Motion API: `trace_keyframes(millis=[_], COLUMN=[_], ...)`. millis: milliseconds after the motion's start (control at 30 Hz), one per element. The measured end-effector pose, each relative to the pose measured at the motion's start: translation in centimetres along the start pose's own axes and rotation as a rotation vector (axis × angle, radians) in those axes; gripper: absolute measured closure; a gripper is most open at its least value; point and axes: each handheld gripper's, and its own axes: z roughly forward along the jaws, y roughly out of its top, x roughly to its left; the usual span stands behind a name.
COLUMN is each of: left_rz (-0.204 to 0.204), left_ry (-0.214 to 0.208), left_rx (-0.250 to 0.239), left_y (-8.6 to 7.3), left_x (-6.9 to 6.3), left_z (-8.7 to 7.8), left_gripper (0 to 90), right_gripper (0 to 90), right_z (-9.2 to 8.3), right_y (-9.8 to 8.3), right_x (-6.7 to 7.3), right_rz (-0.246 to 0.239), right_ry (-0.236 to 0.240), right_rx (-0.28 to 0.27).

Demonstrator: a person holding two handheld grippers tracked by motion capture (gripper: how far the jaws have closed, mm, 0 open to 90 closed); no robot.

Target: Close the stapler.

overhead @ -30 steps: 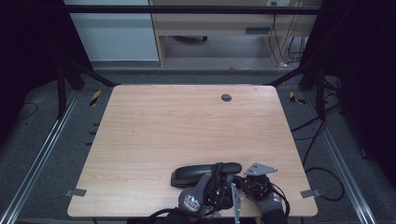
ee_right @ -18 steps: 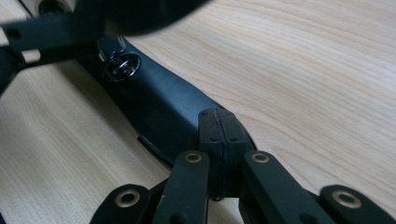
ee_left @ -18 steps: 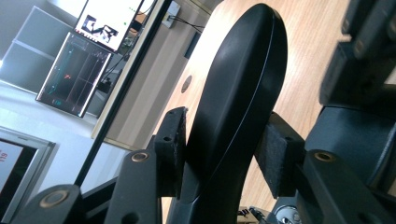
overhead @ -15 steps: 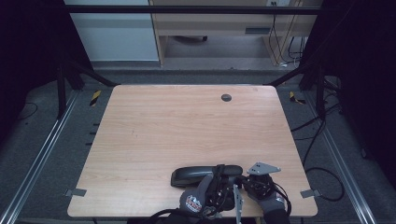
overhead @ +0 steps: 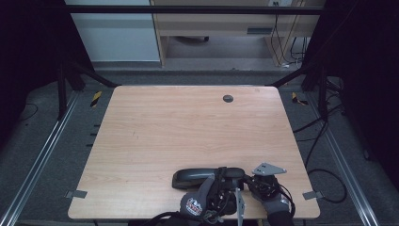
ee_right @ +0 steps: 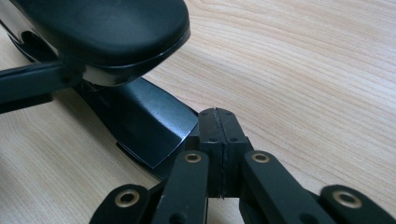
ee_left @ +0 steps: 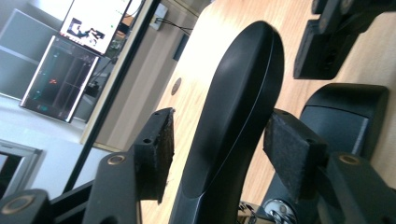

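You are at the release step on a black stapler [overhead: 207, 177] lying near the table's [overhead: 188, 132] near edge. Your left gripper [ee_left: 219, 140] has just been opening: its jaws stand apart, and the stapler's upper arm [ee_left: 238, 112] runs up between the pads [ee_left: 292, 147], which appear just clear of it. Your right gripper [ee_right: 218, 140] is clenched on nothing, its tips touching the stapler's base [ee_right: 140, 126]. The next move likely calls for drawing the left jaws straight back without snagging the arm. The stapler's hinge end is cut off, and in the high view your gloved hands [overhead: 200, 203] cover both grippers' jaws.
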Motion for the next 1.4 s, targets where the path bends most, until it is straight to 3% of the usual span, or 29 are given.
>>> trace_keyframes(millis=[300, 433, 733, 1167, 1400], left_rz=[-0.036, -0.069, -0.133, -0.279, -0.376], left_ry=[-0.038, -0.074, -0.108, -0.138, -0.119], left_rx=[-0.026, -0.043, -0.059, -0.081, -0.063], left_y=[-0.1, -0.2, -0.3, -1.5, -3.7], left_x=[1.2, 1.7, 3.0, 6.4, 9.4], left_z=[-1.4, -2.0, -2.6, -3.6, -3.9], left_gripper=[40.7, 40.5, 40.9, 41.9, 42.1], right_gripper=[90.0, 90.0, 90.0, 90.0, 90.0], right_z=[-0.2, -0.3, -0.8, -1.3, -2.0], right_y=[0.0, 0.1, 0.1, 0.3, 0.6], right_x=[-0.1, 0.0, -0.3, -0.6, -1.0], right_rz=[0.004, 0.013, 0.005, 0.028, 0.034], right_ry=[-0.007, -0.005, -0.026, -0.041, -0.053], right_rx=[-0.011, -0.014, -0.041, -0.070, -0.104])
